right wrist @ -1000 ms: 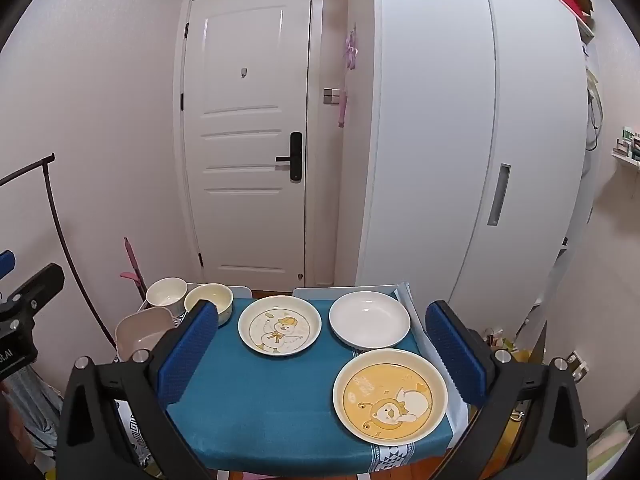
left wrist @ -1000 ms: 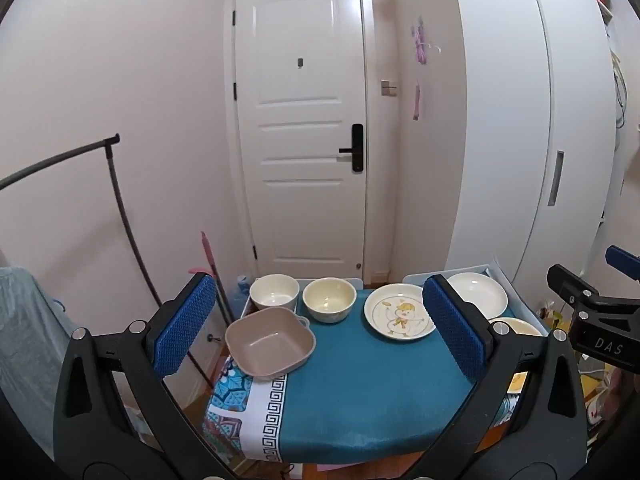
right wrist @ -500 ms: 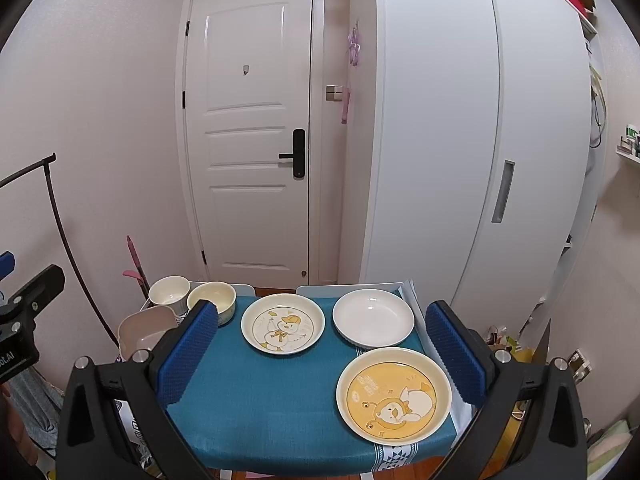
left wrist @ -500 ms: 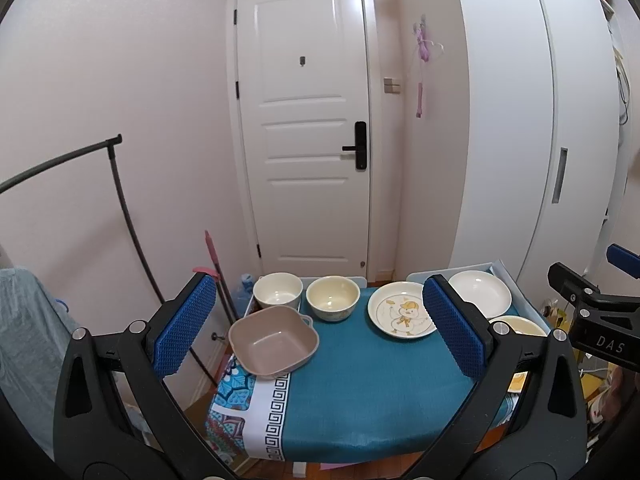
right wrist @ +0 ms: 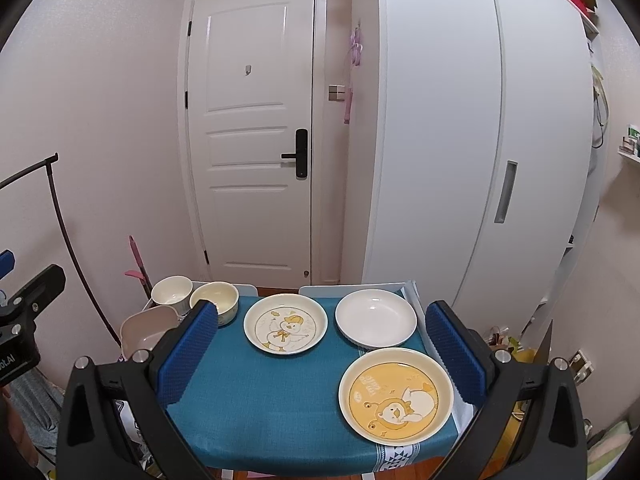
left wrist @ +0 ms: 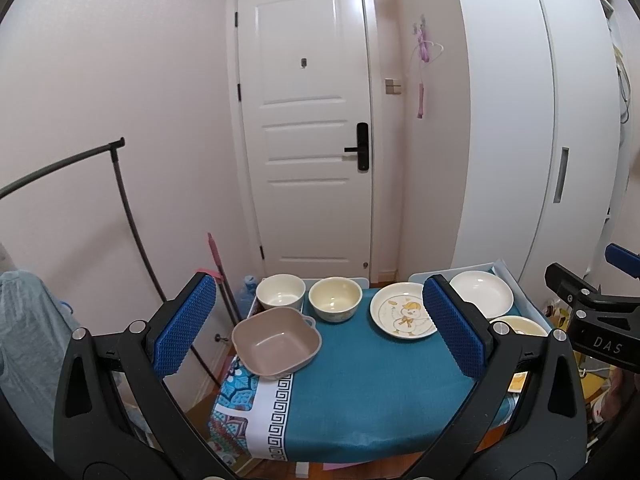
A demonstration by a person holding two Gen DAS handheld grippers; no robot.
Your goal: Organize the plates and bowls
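A small table with a teal cloth (left wrist: 360, 392) (right wrist: 272, 400) carries the dishes. A square tan bowl (left wrist: 277, 342) (right wrist: 148, 332) sits at its left edge. A white bowl (left wrist: 280, 291) (right wrist: 172, 290) and a cream bowl (left wrist: 335, 299) (right wrist: 216, 300) stand behind it. A duck plate (left wrist: 402, 316) (right wrist: 285, 324), a plain white plate (left wrist: 482, 294) (right wrist: 376, 318) and a yellow bear plate (right wrist: 396, 396) (left wrist: 520, 326) lie to the right. My left gripper (left wrist: 320, 328) and right gripper (right wrist: 320, 356) are both open and empty, held above the table's near side.
A white door (left wrist: 308, 128) and a white wardrobe (right wrist: 460, 140) stand behind the table. A black clothes rail (left wrist: 120, 200) rises on the left. A pink mop handle (left wrist: 218, 264) leans by the door. Clutter lies on the floor at the right (right wrist: 504, 340).
Both grippers have drifted slightly back and tilted up, so the table sits a little lower in each view. Both stay open and the dishes have not moved.
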